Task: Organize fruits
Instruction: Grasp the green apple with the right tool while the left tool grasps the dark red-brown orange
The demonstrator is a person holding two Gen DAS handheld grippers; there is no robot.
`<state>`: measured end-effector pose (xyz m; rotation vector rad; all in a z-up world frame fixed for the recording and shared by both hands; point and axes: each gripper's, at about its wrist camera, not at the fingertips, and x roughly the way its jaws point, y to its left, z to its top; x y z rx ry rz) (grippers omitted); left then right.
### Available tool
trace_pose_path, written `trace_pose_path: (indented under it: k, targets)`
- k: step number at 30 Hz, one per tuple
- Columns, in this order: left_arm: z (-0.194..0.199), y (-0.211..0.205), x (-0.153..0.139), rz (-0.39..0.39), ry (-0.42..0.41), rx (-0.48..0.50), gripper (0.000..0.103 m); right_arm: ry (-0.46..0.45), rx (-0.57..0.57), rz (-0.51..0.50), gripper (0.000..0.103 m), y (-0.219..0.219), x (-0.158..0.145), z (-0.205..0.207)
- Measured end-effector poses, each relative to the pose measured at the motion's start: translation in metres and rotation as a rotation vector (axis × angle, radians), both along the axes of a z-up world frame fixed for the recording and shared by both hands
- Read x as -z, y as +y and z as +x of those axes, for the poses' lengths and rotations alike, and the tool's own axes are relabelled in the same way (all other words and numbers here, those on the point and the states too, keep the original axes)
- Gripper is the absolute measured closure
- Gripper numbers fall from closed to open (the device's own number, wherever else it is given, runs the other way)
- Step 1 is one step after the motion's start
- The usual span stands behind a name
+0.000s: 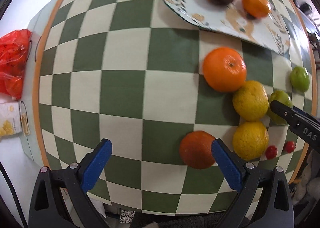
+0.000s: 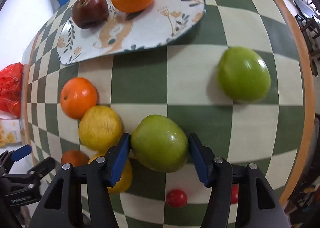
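Blue-padded right gripper (image 2: 159,157), jaws open, straddles a green apple (image 2: 159,143) on the checkered tablecloth (image 2: 140,80), plate (image 2: 180,26) straight ahead; open left gripper (image 1: 161,165) has an orange (image 1: 197,152) by its right finger.

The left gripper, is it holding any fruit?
No, the left gripper is open and empty; the dark orange lies on the table beside its right finger.

We were at a home dining table: a green-and-cream checked tablecloth (image 1: 124,92) with an orange border, a floral oval ceramic platter (image 2: 152,28), a crumpled red plastic bag (image 1: 14,64) and a printed snack box (image 1: 10,120) alongside.
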<state>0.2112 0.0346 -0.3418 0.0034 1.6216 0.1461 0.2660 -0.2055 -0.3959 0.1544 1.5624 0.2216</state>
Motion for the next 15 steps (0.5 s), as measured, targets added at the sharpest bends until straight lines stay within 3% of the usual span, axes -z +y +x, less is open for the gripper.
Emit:
trace_pose_path:
  k: [5, 7, 8, 9, 12, 15]
  targets:
    - [-0.008, -0.032, 0.025, -0.040, 0.060, 0.126, 0.002, 0.042, 0.017, 0.013, 0.041, -0.010, 0.003, -0.027]
    - [-0.010, -0.038, 0.031, -0.062, 0.069, 0.138, 0.016, 0.057, 0.027, 0.015, 0.041, -0.012, 0.008, -0.034]
    - [-0.010, -0.038, 0.032, -0.068, 0.070, 0.134, 0.031, 0.064, 0.035, 0.018, 0.041, -0.012, 0.010, -0.037]
    - [-0.010, -0.039, 0.034, -0.074, 0.074, 0.132, 0.039, 0.071, 0.041, 0.021, 0.041, -0.012, 0.012, -0.039]
    - [-0.012, -0.039, 0.037, -0.094, 0.080, 0.135, 0.050, 0.072, 0.048, 0.025, 0.041, -0.010, 0.016, -0.044]
    - [-0.015, -0.032, 0.037, -0.038, 0.059, 0.150, 0.050, 0.083, 0.061, 0.035, 0.041, -0.011, 0.017, -0.040]
